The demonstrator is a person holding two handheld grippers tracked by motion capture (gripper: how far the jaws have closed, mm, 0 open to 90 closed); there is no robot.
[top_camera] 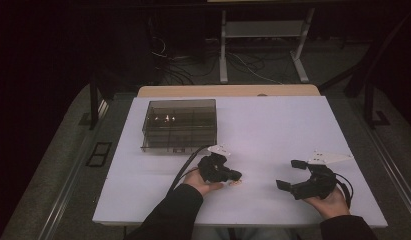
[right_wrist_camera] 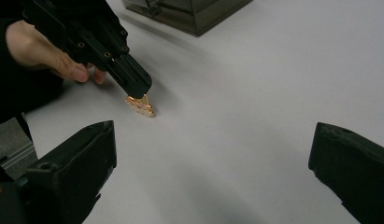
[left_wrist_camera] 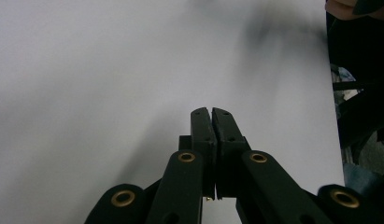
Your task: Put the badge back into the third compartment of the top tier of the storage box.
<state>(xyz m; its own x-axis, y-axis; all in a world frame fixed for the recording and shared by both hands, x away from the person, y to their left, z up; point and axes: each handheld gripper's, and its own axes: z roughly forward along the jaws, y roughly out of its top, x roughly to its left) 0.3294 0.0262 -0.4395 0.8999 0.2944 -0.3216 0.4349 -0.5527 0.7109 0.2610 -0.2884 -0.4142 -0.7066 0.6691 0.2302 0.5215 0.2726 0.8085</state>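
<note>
High view, smoky lidded compartment box (top_camera: 179,125) on white table (top_camera: 273,130), contents unclear, left claw (top_camera: 235,175) pinching gold trinket (right_wrist_camera: 141,105), right claw (top_camera: 290,174) wide open, empty.

A white-topped bench (top_camera: 273,130) carries a smoky translucent compartment box (top_camera: 179,125) with its lid shut at the far left, and a small gold-coloured trinket (right_wrist_camera: 140,105) lying near the front edge, well apart from the box.

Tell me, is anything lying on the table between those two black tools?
Just a small gold trinket at the left tool's tip; the white table towards the right tool is bare, seen in the high view.
</note>
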